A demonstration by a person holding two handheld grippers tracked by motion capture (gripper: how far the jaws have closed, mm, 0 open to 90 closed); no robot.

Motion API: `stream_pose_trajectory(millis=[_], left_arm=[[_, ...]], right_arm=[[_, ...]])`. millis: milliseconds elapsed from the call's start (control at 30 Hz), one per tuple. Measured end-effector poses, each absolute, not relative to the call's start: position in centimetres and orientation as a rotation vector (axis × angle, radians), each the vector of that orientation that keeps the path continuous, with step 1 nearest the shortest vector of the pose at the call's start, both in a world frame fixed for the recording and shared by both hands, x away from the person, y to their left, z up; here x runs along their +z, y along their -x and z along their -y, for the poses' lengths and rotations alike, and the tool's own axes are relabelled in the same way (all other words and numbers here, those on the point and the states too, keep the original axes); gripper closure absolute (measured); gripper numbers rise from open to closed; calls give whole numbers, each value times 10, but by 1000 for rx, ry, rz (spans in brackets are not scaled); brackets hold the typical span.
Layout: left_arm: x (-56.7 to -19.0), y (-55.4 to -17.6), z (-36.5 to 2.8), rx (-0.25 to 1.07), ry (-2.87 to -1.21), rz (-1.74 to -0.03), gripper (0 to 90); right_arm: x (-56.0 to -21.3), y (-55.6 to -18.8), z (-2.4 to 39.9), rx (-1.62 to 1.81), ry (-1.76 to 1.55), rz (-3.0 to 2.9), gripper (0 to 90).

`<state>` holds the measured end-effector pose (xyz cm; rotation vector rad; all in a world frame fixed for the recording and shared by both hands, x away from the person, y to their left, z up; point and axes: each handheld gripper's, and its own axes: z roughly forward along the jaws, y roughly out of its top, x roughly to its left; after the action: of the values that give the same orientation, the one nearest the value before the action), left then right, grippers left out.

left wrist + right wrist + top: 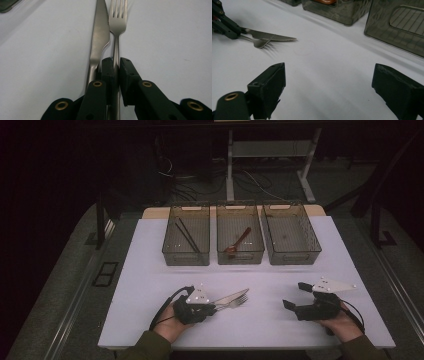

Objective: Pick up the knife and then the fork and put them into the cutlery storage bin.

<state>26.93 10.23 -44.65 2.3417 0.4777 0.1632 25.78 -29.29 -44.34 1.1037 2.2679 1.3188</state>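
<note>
Fork (116, 37) clamped by its handle in the left gripper (116, 67), lying on the desk (270, 270).

A knife (100, 37) lies just beside the fork, outside the jaws. The right gripper (328, 82) rests well apart on the desk, jaws wide and holding nothing. Three bins (290, 251) stand beyond.
</note>
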Motion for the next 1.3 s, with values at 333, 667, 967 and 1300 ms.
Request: stream_pose_trajectory(millis=[333, 667, 967, 1300], left_arm=[[-439, -267, -100, 141, -2326, -465, 831], [-422, -265, -101, 129, -2240, -494, 831], [-410, -269, -91, 153, -2195, -511, 831], [-402, -277, -76, 199, -2169, -526, 831]], right_arm=[[-443, -258, 295, 1316, -1129, -2275, 123], [-426, -259, 298, 1403, -1204, -2305, 122], [-417, -264, 278, 1504, -1148, -2383, 157], [-406, -276, 255, 1579, -1128, -2376, 253]])
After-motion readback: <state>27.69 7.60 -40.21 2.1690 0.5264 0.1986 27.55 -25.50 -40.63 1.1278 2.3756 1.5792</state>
